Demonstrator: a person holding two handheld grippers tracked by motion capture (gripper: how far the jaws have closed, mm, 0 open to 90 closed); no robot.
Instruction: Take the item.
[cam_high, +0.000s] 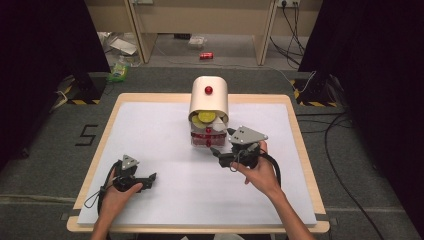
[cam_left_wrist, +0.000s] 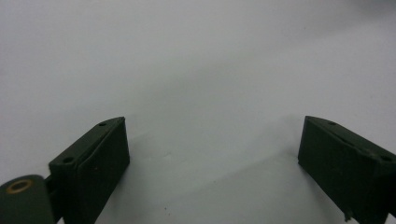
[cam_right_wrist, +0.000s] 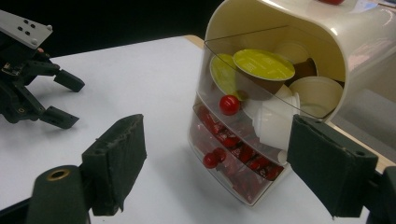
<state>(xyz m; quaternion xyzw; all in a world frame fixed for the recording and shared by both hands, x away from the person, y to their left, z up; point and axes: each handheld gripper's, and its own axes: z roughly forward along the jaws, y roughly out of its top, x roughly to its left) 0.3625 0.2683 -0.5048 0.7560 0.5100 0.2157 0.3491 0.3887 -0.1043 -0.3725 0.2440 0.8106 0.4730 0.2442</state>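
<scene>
1 cream drawer cabinet (cam_high: 209, 102), 3 red knobs (cam_right_wrist: 229, 104), 2 yellow-lidded capsules (cam_right_wrist: 264, 64)

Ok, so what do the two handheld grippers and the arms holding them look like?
The left gripper and right gripper are black, each topped by a grey three-cornered plate and trailing a black cable. The jaws are blocky with dark pads, worn at the edges. The forearms are bare, no sleeves.
</scene>
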